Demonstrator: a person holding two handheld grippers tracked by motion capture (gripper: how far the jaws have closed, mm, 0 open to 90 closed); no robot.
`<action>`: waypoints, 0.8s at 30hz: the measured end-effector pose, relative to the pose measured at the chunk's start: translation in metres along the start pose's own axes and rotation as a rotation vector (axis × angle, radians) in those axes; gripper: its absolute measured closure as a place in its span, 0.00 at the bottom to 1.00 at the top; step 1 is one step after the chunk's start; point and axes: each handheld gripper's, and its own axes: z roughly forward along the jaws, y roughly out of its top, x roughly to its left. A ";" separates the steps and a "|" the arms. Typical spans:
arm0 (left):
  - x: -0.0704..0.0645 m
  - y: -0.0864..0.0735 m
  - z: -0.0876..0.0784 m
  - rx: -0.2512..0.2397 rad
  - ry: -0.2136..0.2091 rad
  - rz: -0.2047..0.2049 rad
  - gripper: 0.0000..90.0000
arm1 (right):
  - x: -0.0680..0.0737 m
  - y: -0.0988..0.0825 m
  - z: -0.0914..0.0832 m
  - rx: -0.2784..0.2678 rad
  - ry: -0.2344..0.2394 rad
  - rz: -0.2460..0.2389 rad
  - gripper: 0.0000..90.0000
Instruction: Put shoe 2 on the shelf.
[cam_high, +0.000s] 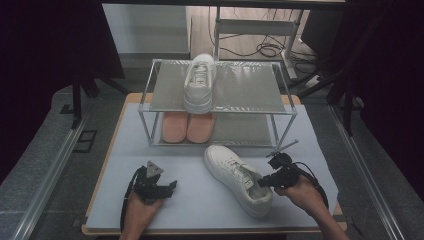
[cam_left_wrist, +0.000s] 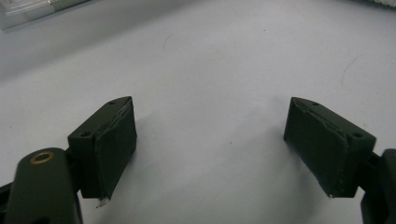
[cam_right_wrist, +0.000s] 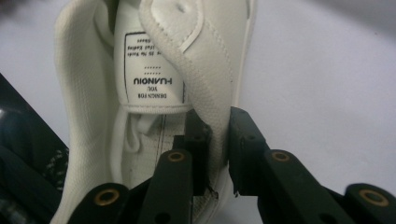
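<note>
"huanqiu" label (cam_right_wrist: 152, 70) inside gripped sneaker (cam_right_wrist: 196, 56)

Left gripper (cam_high: 169, 187): black body, grey three-cornered plate on top, black cable trailing.
Left pads (cam_left_wrist: 116, 140): dark, flat, screw holes on top.
Right gripper (cam_right_wrist: 218, 149): black jaws, brass-ringed pivots, looping cable.
Forearms: bare, no sleeves.

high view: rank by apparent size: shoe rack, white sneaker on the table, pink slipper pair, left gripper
1. shoe rack, largest by far.
2. white sneaker on the table.
3. pink slipper pair: partly hidden under the top shelf and farther from the camera, so its place against the sneaker is unsure.
4. left gripper, smallest.
</note>
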 end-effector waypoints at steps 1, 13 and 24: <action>0.000 0.000 0.000 0.000 0.000 0.000 0.19 | -0.001 -0.001 0.000 -0.010 0.004 0.009 0.89; 0.000 0.000 0.000 0.000 0.000 -0.001 0.19 | -0.022 -0.011 -0.008 -0.090 0.193 0.183 0.91; 0.000 0.000 0.000 0.000 0.000 0.001 0.19 | -0.037 -0.029 -0.013 -0.162 0.352 0.301 0.91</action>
